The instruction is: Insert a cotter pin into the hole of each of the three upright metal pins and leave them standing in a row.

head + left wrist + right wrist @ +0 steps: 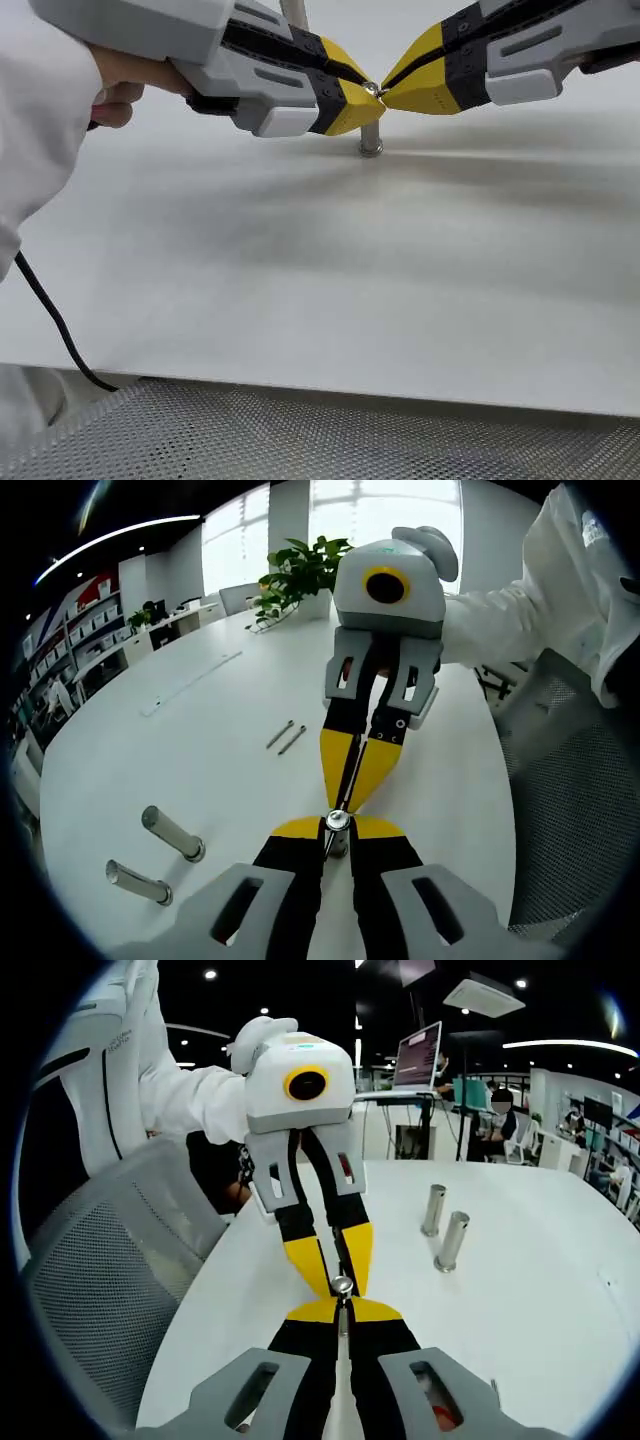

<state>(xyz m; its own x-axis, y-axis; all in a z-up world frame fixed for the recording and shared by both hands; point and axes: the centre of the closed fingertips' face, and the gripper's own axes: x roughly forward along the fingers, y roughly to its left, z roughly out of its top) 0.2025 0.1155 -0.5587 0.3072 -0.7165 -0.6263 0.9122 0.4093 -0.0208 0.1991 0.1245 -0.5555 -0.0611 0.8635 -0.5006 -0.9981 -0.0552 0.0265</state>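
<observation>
An upright metal pin (371,140) stands on the white table (330,270). Both grippers meet at its top. My left gripper (376,97) comes in from the left, and in the left gripper view (338,828) its yellow jaws are shut on the pin's head (337,822). From the right, my right gripper (388,93) is shut on a thin cotter pin (343,1322), whose tip is at the pin's head (342,1285). Two more metal pins (433,1209) (452,1241) stand upright off to the side. Two spare cotter pins (286,737) lie on the table.
The table's near edge (330,385) runs across in front of me, with a mesh chair seat (300,435) below it. A black cable (50,310) hangs at the left. A potted plant (300,570) and a long flat strip (190,680) sit further back on the table.
</observation>
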